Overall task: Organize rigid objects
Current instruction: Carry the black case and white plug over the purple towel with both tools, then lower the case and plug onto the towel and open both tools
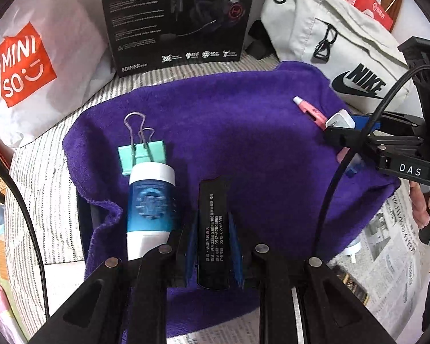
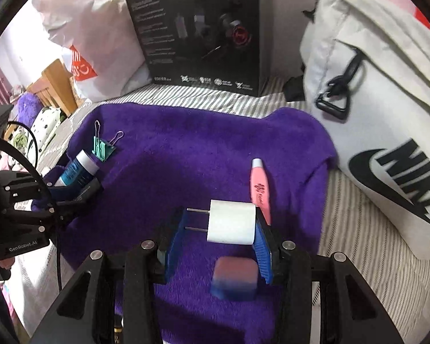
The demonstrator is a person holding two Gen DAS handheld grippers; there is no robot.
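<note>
Purple towel (image 1: 243, 120): left fingers (image 1: 213, 229) grip one black bar (image 1: 213, 229), right one charger (image 2: 232, 222)

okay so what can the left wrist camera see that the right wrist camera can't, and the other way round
Only the left wrist view shows the black printed bar clamped in the left gripper, plus newspaper at the right.

Only the right wrist view shows the pink-and-blue block under the right gripper, and the white plug's two prongs.

Both show the purple towel, green binder clip, blue bottle, pink pen, headset box and Nike bag.
</note>
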